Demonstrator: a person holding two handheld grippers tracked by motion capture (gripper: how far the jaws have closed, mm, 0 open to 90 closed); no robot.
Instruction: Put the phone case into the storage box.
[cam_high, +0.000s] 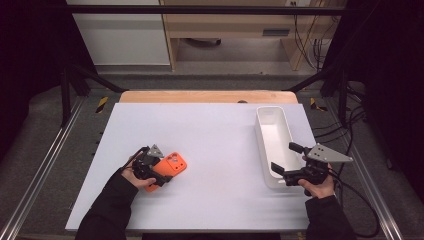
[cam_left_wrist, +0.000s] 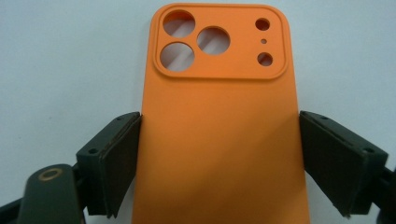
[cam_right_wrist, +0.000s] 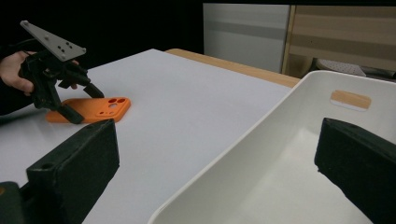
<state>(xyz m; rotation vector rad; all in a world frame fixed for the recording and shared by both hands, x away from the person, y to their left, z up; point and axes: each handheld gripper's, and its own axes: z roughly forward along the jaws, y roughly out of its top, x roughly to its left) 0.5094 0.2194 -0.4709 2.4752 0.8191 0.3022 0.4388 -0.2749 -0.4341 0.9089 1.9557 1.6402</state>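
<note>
High view: left tongs (cam_high: 161, 176) straddle orange phone case (cam_high: 171, 166), camera end pointing away; right tongs (cam_high: 285, 161) wide.

The white table (cam_high: 210, 130) bears an orange phone case (cam_high: 170, 167) and a white bin (cam_high: 272, 145).

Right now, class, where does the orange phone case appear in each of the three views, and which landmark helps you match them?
High view: the orange phone case lies lower left on the white table, between the left tongs.
Left gripper view: centre, camera cut-outs at top, between the two jaws.
Right gripper view: far left, flat on the table.
Shared landmark: the case's camera cut-outs.
</note>
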